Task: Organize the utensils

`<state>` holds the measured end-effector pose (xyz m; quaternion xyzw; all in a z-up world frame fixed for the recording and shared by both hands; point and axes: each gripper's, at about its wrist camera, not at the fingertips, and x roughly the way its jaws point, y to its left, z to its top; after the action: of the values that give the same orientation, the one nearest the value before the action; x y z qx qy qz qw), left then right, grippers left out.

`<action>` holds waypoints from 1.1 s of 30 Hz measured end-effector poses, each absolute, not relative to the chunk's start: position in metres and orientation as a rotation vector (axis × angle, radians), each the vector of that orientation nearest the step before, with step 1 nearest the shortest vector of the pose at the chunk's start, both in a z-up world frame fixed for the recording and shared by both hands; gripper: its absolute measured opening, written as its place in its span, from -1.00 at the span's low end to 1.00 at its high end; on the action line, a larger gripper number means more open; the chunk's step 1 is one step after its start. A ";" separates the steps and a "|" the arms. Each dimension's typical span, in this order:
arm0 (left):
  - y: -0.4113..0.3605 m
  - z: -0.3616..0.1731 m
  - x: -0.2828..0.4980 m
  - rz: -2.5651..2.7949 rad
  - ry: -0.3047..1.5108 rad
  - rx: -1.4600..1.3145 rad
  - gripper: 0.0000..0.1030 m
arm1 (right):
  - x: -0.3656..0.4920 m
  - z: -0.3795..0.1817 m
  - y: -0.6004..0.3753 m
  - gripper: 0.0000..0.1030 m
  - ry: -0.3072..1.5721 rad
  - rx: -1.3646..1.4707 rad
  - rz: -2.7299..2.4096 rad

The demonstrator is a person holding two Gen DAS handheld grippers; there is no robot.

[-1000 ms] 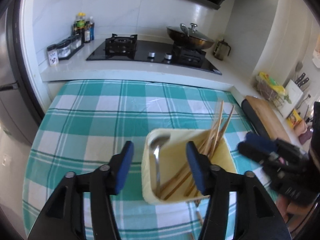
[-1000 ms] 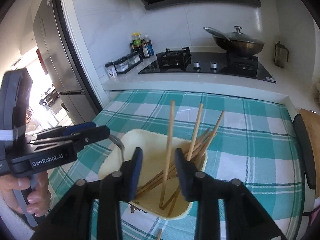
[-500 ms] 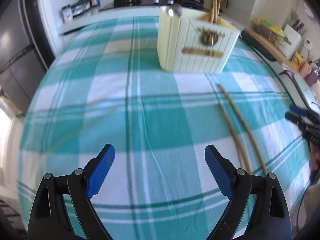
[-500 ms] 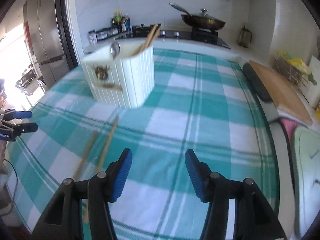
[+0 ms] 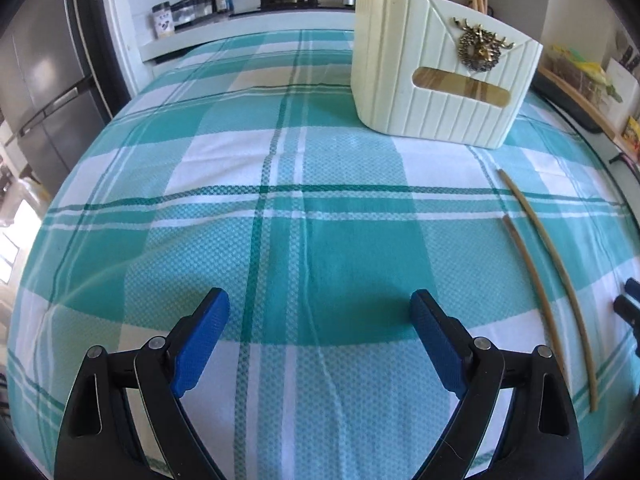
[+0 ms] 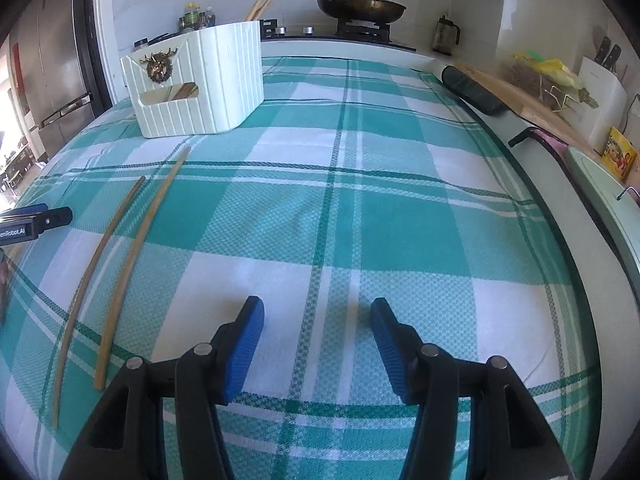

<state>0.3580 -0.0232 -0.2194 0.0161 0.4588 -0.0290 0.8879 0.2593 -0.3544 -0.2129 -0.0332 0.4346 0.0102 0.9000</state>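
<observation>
Bamboo-brown chopsticks [image 6: 120, 264] lie loose on the checked teal tablecloth [image 6: 360, 200]; both grippers, left [image 5: 320, 336] and right [image 6: 316, 340], gape empty, so grab mid-length.

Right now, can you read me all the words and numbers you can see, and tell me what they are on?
"enRobot.AI": on the left gripper, cut off at the picture's edge.
Spice jars on the counter: labels too small to read.
Yellow box by the wall: print too blurred to read.
Utensil holder: a brass deer badge, no words.
</observation>
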 end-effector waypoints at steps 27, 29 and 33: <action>-0.020 -0.225 0.366 -0.050 0.950 0.020 0.99 | 0.260 -0.214 -0.357 0.13 0.905 -0.054 0.025; -0.020 -0.225 0.366 -0.050 0.949 0.020 0.99 | 0.260 -0.214 -0.357 0.13 0.905 -0.055 0.024; -0.020 -0.225 0.366 -0.050 0.949 0.020 0.99 | 0.259 -0.214 -0.357 0.13 0.905 -0.056 0.024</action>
<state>0.3656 -0.0202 -0.2253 0.0097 0.4568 -0.0242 0.8892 0.2594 -0.3568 -0.2141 -0.0269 0.4370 0.0117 0.8990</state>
